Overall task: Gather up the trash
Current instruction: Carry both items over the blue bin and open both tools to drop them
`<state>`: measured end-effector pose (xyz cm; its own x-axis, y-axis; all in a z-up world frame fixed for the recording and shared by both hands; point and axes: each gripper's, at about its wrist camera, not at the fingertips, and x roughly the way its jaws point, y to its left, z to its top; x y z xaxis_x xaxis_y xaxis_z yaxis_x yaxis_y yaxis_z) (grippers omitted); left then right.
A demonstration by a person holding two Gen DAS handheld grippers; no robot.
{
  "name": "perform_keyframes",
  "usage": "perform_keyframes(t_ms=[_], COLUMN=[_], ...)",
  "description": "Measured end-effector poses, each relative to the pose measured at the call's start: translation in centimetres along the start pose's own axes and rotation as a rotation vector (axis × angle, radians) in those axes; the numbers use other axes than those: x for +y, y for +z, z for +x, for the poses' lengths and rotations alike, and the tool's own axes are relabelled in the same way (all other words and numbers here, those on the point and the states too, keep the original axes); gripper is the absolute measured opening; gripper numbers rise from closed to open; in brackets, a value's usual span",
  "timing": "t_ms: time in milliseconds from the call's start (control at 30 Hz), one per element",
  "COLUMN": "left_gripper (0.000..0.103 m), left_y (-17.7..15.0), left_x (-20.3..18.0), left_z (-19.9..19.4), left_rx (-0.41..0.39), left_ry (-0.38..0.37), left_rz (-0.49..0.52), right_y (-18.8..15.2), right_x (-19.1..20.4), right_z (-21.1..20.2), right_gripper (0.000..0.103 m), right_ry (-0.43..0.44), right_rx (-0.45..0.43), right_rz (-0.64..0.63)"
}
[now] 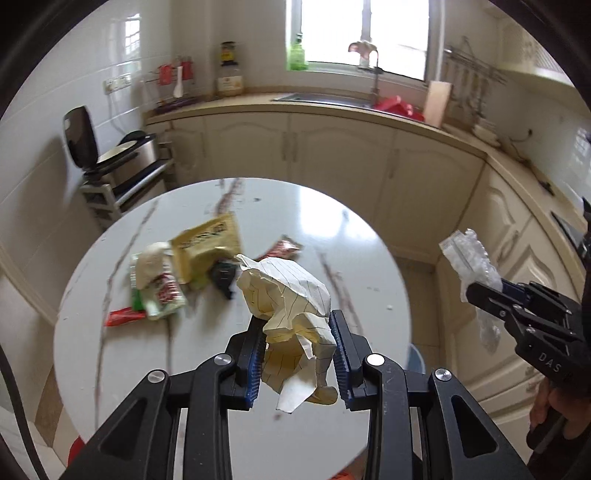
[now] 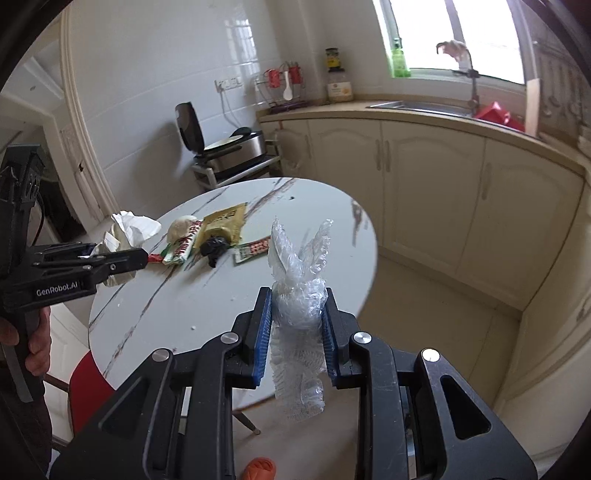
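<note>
In our left wrist view, nearest to us, the left gripper [image 1: 297,347] has its jaws clamped on a crumpled ball of lined yellow paper [image 1: 291,306], which bulges above the blue pads [image 1: 339,354] and hangs below them, lifted clear of the round white worktop [image 1: 229,369]. At three o'clock in that view the right gripper [image 1: 480,291] reaches in from the edge, its jaws pinched on a scrunched piece of clear plastic film [image 1: 469,258], held out beyond the worktop's rim above the cabinets. Our right wrist view shows the same grip from close: the film [image 2: 299,306] sits squeezed between the narrow jaws, two wisps sticking up at twelve o'clock and a ruffled tail dangling at six. At nine o'clock there, the left gripper [image 2: 122,264] carries the paper [image 2: 129,230] above the worktop's near edge, a hand [image 2: 35,339] wrapped around its handle. Farther out, toward eleven o'clock in the left view, the remaining litter lies bunched on the worktop: a red wrapper [image 1: 123,316], a green and white packet [image 1: 162,295], a whitish wad [image 1: 149,260], a yellow pouch [image 1: 207,247], a dark crumpled scrap [image 1: 223,275] and a red patterned sachet [image 1: 282,249]. Beyond stand cream cabinets [image 1: 332,151], a sink [image 1: 325,98] and a bright window [image 1: 362,33].
</note>
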<state>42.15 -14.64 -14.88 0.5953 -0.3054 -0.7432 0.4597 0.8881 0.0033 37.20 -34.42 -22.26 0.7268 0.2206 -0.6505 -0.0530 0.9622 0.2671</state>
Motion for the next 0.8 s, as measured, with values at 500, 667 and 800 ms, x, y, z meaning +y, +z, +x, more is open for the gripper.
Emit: perform_keyframes(t_ms=[500,667,800], left_gripper=[0.03,0.032,0.054], left_y=[1.2,1.2,2.3], left_x=[-18.5,-21.0,-21.3], left_z=[13.8,19.0,22.5], left_rx=[0.25,0.309,0.336], left_ry=[-0.221,-0.246,-0.233], left_rz=[0.281,0.296,0.305], right_y=[-8.5,-10.8,-12.1], right_x=[-17.5,-21.0,-22.8], right_z=[-0.7,1.4,2.9], right_gripper=[0.024,0.024,0.024], right_ry=[-0.155,-0.164,-0.165], right_rx=[0.057,0.1,0.128], right_rz=[0.336,0.402,0.434])
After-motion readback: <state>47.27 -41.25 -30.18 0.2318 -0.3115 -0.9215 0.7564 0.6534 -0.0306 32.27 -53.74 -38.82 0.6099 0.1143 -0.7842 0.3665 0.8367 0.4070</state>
